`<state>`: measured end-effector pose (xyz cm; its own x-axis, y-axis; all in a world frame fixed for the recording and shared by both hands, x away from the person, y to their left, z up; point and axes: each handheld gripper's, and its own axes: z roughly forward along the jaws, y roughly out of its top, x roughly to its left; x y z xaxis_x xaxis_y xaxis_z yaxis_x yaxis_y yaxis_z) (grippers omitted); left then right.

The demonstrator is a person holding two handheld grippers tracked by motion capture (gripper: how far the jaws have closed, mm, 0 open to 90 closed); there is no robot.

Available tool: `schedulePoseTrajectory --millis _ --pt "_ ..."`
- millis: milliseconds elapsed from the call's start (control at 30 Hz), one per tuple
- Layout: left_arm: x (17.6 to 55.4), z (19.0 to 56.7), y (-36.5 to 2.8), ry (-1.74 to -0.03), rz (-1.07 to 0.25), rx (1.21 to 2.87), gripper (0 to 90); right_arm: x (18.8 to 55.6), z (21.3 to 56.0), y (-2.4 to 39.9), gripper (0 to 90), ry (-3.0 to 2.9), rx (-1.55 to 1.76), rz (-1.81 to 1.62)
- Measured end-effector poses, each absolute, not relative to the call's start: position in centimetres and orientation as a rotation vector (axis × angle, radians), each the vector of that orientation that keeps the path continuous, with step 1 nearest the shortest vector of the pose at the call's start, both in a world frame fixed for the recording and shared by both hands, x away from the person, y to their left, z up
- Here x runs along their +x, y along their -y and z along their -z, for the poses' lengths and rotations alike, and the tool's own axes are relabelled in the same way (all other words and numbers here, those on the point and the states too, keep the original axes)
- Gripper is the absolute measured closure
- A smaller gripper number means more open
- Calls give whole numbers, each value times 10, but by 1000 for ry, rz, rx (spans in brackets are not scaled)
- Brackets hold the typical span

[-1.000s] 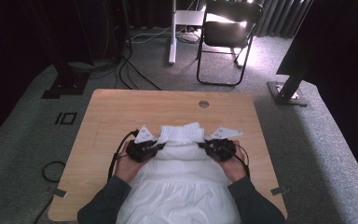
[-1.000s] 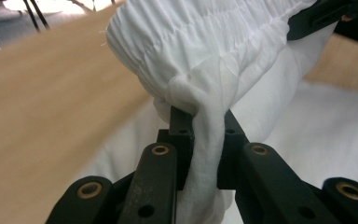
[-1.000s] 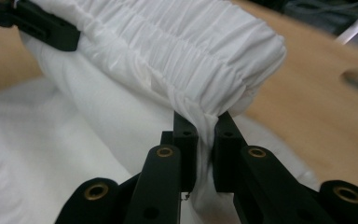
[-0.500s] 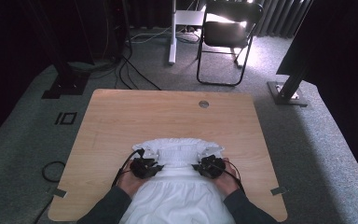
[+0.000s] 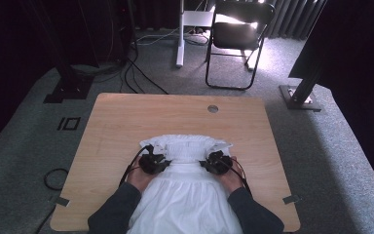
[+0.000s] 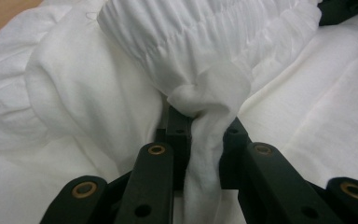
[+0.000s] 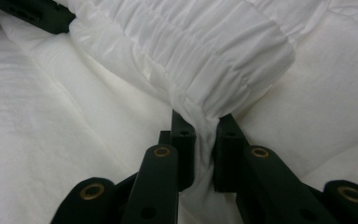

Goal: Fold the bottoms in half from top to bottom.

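On the wooden tabletop [image 5: 112, 131], near its front edge, lies a white smocked garment [image 5: 187, 195]. The left tool [image 5: 155, 163] is clamped on a bunch of its gathered band; the right tool [image 5: 215, 163] pinches the band's other end.

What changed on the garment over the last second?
Both hands drew back toward the person, carrying the smocked top edge of the white garment with them and folding it over the skirt. The left gripper and right gripper each pinch a bunch of the white cloth; their fingers have eased open slightly, with the cloth between them. The wooden table and the folding chair stayed put.
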<state>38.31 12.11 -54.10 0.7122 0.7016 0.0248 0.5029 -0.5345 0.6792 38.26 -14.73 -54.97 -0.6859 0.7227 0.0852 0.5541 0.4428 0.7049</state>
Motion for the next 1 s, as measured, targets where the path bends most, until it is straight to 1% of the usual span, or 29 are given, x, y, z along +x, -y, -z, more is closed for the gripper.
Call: schedulePoseTrajectory --millis 200,400,600,700,800,900,1000 --pt "416 540 -114 -962 -439 2244 788 414 547 143 810 -2426 1162 -1034" --pt "450 536 -108 -1014 -501 2267 782 452 543 134 808 -2402 1185 -963" --pt "478 532 -101 -1101 -526 2267 779 484 541 129 803 -2358 1237 -929" --pt "482 532 -100 -1138 -525 2258 782 491 541 125 806 -2328 1257 -922" --pt "481 531 -102 -1132 -504 2250 805 492 541 127 816 -2326 1271 -942" --pt "473 523 -107 -1107 -477 2219 844 485 536 130 827 -2320 1242 -974" --pt "461 507 -114 -1050 -466 2161 847 474 521 138 829 -2301 1180 -1036"
